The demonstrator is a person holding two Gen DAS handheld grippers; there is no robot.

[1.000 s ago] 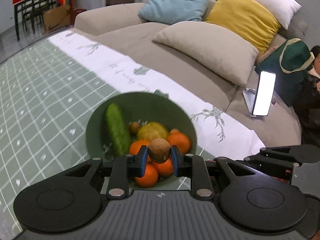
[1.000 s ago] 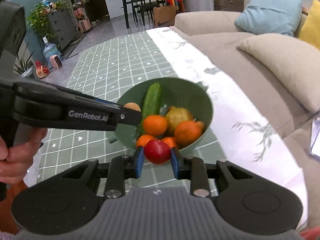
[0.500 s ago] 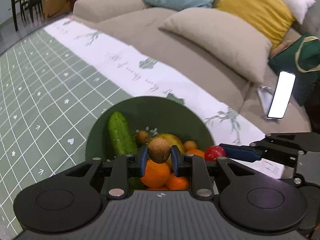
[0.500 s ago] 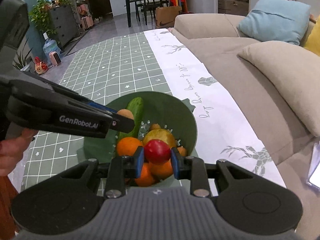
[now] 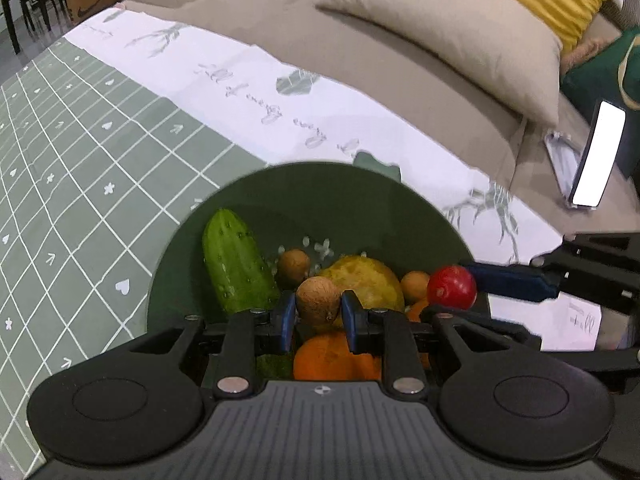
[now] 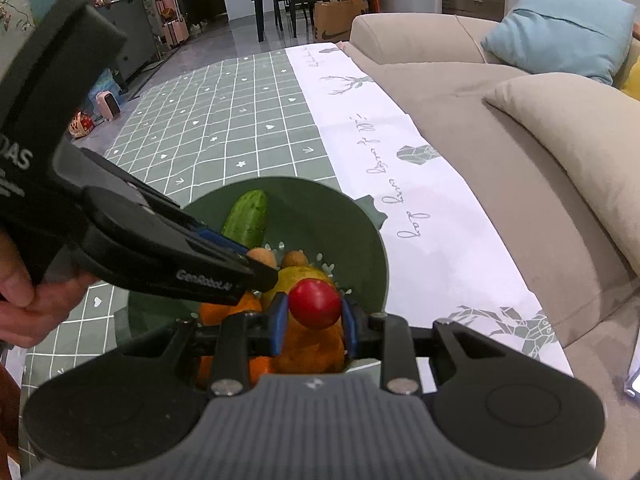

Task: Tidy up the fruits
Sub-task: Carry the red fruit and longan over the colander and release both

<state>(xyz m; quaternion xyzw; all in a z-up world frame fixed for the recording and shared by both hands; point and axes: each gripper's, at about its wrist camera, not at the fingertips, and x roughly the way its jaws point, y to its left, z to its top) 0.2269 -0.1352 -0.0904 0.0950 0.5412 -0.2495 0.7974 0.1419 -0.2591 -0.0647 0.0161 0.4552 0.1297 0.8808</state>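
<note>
A green bowl (image 5: 328,200) stands on the worktop (image 5: 80,168), close to the edge that faces the sofa (image 5: 400,80), on the seam where the green checked cloth meets its white printed border (image 5: 248,92). On the far side from the sofa the checked cloth runs bare toward the far end of the worktop, open room for moving; on the sofa side only the narrow white border lies between the bowl's rim and the worktop's edge.

Inside the bowl a cucumber (image 5: 236,264) leans against the left wall, with a yellow fruit (image 5: 368,280), several oranges (image 5: 328,356) and two small brown fruits (image 5: 294,266) heaped beside it.

The left gripper (image 5: 316,316) hangs over the heap with its jaws narrow, clamped on a small brown fruit (image 5: 318,302). The right gripper (image 6: 314,320) is just beside it over the sofa-side part of the bowl, jaws likewise narrow and pressed on a small red fruit (image 6: 314,304). Both held fruits sit above the pile, not touching it as far as can be seen. In the right wrist view a hand (image 6: 28,300) grips the left gripper's handle at the left edge.
</note>
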